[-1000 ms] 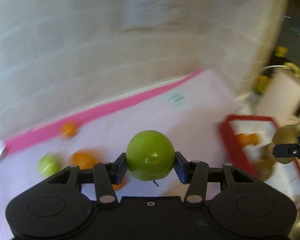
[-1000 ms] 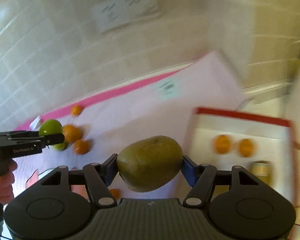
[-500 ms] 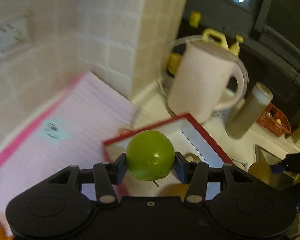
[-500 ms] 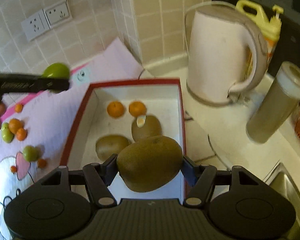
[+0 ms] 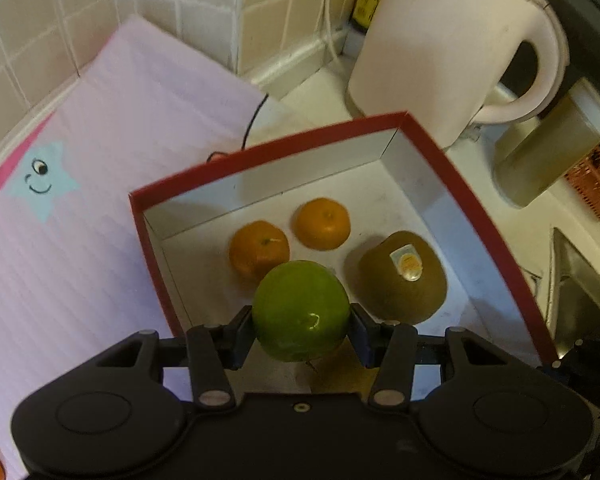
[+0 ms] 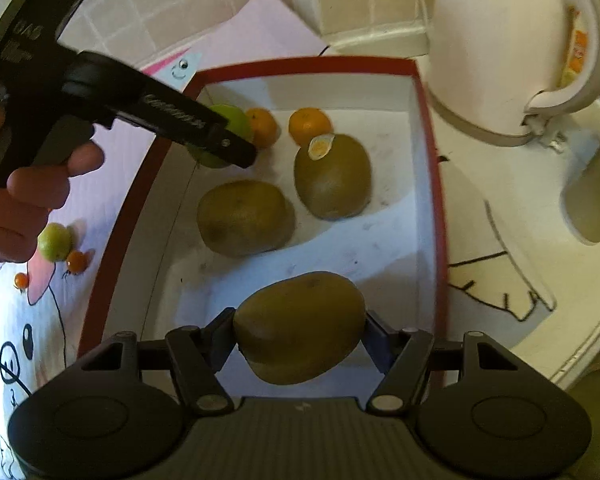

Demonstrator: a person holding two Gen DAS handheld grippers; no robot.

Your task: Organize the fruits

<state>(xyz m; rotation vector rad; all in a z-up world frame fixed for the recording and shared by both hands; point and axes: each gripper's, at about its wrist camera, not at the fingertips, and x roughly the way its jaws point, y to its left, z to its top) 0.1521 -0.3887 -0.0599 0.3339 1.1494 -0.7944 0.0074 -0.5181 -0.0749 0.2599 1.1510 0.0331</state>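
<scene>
My left gripper [image 5: 301, 326] is shut on a green fruit [image 5: 301, 304] and hangs over the left side of a red-rimmed white box [image 5: 440, 152]. From the right wrist view the same left gripper [image 6: 224, 142] and its green fruit [image 6: 236, 120] sit over the box's far left corner. My right gripper [image 6: 300, 338] is shut on a brown kiwi [image 6: 300, 326] above the box's near end [image 6: 442, 216]. In the box lie two oranges [image 6: 310, 124], a kiwi with a sticker [image 6: 332, 178] and a plain kiwi [image 6: 244, 218].
A white kettle [image 5: 452, 44] and a tall jar [image 5: 552, 152] stand behind and right of the box. The pink mat [image 5: 100, 168] lies on the left, with a small green fruit [image 6: 55, 242] and tiny orange ones [image 6: 77, 261]. A person's hand [image 6: 20, 196] holds the left tool.
Both grippers swung from over the pink mat to over the red box and sank toward it. Each kept its fruit. The left one now reaches into the box's far left corner.
</scene>
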